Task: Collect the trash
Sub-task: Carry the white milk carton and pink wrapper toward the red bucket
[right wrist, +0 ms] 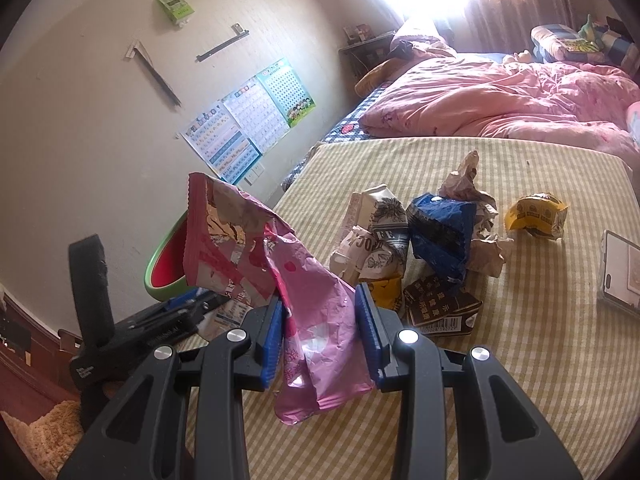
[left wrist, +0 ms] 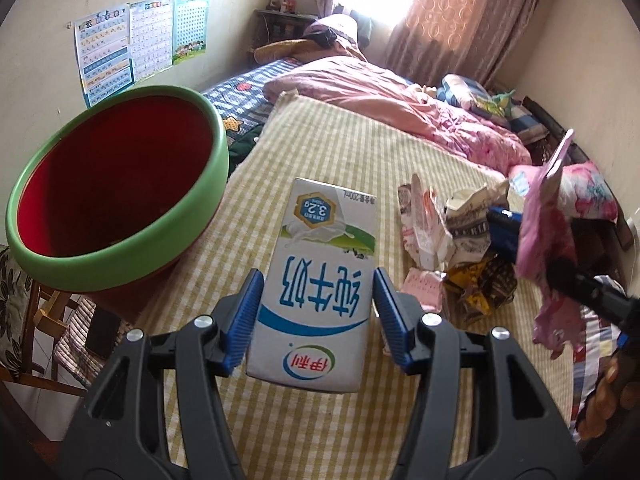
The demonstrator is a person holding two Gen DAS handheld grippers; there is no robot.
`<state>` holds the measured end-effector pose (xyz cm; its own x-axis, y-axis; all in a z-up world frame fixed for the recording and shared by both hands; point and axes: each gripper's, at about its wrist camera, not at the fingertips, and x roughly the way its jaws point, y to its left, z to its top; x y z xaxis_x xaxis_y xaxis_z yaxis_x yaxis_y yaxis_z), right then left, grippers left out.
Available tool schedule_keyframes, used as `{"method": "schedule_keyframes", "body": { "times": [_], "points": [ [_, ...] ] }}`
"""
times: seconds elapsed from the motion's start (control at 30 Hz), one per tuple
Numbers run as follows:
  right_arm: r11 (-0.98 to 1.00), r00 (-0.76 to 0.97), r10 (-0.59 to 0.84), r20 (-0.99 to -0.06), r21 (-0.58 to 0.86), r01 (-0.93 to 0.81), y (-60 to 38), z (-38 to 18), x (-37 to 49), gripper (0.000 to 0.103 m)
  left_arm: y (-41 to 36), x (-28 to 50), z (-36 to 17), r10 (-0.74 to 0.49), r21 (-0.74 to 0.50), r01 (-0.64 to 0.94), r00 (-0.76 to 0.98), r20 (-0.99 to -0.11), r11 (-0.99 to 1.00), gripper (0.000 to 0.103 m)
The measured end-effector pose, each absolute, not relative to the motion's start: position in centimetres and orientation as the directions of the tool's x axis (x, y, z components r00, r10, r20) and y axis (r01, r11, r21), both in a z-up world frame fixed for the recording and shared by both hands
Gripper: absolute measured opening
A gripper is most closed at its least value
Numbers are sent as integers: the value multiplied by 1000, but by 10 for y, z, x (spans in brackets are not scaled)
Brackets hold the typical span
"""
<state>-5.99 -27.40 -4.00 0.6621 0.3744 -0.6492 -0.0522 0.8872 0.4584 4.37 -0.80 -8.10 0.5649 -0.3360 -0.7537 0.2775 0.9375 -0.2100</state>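
Observation:
My left gripper [left wrist: 316,312] is shut on a white and blue milk carton [left wrist: 316,288], held above the striped mat [left wrist: 320,140]. A red bin with a green rim [left wrist: 116,188] stands just left of it. My right gripper [right wrist: 320,328] is shut on a crumpled pink wrapper [right wrist: 304,300], also seen in the left wrist view [left wrist: 548,232]. A heap of trash [right wrist: 420,248] lies ahead on the mat: paper wrappers, a blue wrapper [right wrist: 440,228], a brown packet. A yellow wrapper [right wrist: 536,216] lies apart to the right. The bin [right wrist: 168,272] shows left of the right gripper.
A pink quilt [left wrist: 400,100] covers the bed beyond the mat. A phone [right wrist: 620,272] lies at the mat's right edge. Posters [left wrist: 136,44] hang on the left wall. A chair [left wrist: 48,320] stands below the bin. Curtains [left wrist: 460,16] cover the window.

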Motion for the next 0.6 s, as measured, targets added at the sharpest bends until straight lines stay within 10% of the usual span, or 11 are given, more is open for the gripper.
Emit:
{"method": "schedule_keyframes", "body": {
  "times": [0.6],
  "points": [
    [889,655,380,-654,453,-63,-262,-40,-58,34,5,48,-81,-339,-222,266,575,-745,938,54]
  ]
}}
